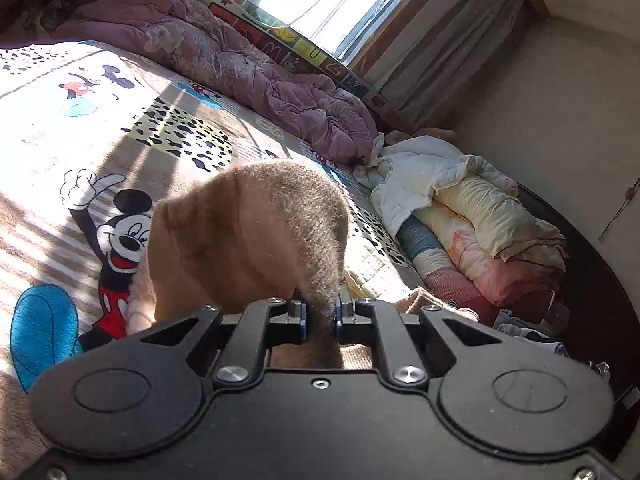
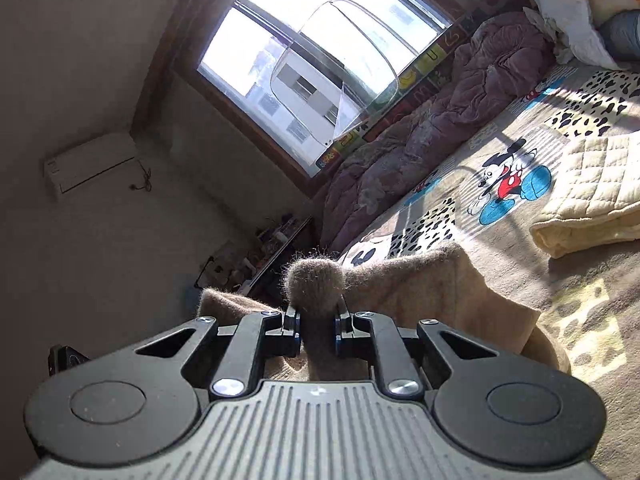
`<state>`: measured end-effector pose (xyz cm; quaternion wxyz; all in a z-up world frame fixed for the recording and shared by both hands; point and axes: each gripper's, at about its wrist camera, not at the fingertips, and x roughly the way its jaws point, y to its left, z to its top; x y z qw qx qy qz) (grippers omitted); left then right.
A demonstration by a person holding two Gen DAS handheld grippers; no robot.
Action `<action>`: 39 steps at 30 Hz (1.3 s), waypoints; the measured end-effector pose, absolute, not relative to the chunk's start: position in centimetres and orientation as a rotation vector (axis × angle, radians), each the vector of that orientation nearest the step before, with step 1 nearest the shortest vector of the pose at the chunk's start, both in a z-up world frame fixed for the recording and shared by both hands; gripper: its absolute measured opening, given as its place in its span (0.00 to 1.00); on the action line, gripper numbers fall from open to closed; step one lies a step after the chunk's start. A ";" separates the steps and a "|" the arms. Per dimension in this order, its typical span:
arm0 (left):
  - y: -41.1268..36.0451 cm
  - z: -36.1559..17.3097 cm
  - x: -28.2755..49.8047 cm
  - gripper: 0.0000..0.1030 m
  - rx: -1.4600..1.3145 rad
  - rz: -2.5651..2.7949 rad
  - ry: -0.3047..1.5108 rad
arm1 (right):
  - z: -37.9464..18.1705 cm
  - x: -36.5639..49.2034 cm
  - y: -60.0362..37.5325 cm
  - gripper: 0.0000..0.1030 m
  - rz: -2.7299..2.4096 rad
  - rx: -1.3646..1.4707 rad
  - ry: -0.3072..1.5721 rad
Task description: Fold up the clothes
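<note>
Tan, fuzzy knit fills the middle of both views: the garment (image 1: pixel 248 240) is pinched by the left gripper (image 1: pixel 319 316), its fingers closed narrowly on a fold at lower centre. The right gripper (image 2: pixel 318 326) likewise clamps a bunched wad of it. The cloth hangs over the cartoon-print bedspread (image 1: pixel 80 112) (sunlit), with a purple quilt (image 1: pixel 240 60) at the upper middle of the frame.

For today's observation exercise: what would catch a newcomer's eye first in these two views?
The fuzzy tan garment, bunched and pinched in both the left gripper and the right gripper, fills the foreground. Beneath it lies the cartoon-mouse bedspread, sunlit. A crumpled purple quilt lies along the bright window.
</note>
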<state>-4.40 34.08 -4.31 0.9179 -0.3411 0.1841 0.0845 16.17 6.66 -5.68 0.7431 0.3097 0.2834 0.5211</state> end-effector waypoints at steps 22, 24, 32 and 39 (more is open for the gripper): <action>24.6 -16.7 -18.8 0.12 -0.823 0.246 0.392 | -17.0 -1.1 -3.0 0.16 1.046 0.549 0.756; 24.6 -17.5 -19.7 0.23 -0.836 0.247 0.413 | -17.3 -1.6 -3.9 0.16 1.032 0.547 0.768; 26.7 -16.9 -25.4 0.68 -1.031 0.235 0.311 | -17.6 -3.0 -8.8 0.48 0.989 0.639 0.782; 27.2 -17.3 -26.1 0.71 -1.130 0.220 0.222 | -20.0 -1.1 -11.5 0.67 0.874 0.949 0.828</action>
